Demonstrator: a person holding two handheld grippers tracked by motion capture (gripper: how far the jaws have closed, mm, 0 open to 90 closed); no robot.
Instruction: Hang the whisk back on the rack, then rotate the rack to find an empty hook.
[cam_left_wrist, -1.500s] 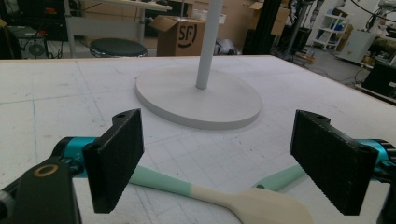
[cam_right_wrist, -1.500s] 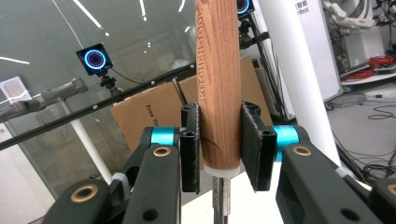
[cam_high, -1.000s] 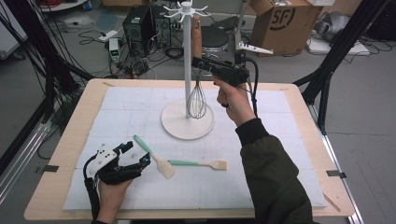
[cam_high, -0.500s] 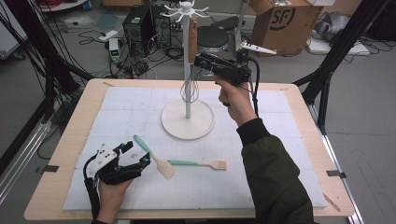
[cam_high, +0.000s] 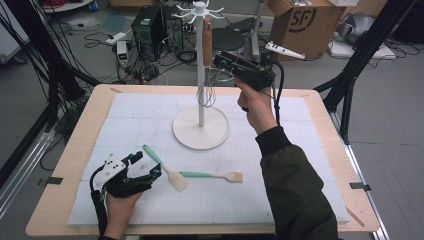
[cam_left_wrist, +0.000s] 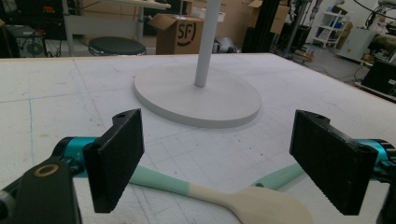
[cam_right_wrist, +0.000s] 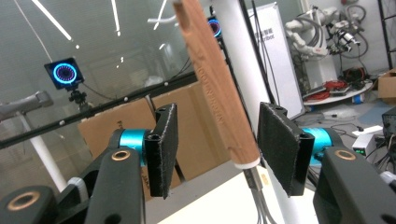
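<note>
The whisk (cam_high: 206, 75) hangs from a hook of the white stand (cam_high: 200, 131); its wooden handle sits between the right gripper's (cam_right_wrist: 217, 151) fingers, which have just been opening and stand apart from it. The wire head is cut off in the right gripper view. The left gripper (cam_left_wrist: 233, 158) rests open on the surface (cam_high: 75, 165) over a spatula (cam_left_wrist: 243, 203), whose handle is partly hidden.

Stand (cam_high: 200, 127) w/ hanging whisk (cam_high: 206, 75) blocks tabletop (cam_high: 320, 165) centre; two spatulas (cam_high: 165, 165) lie near front-left. Right half + far corners open.
</note>
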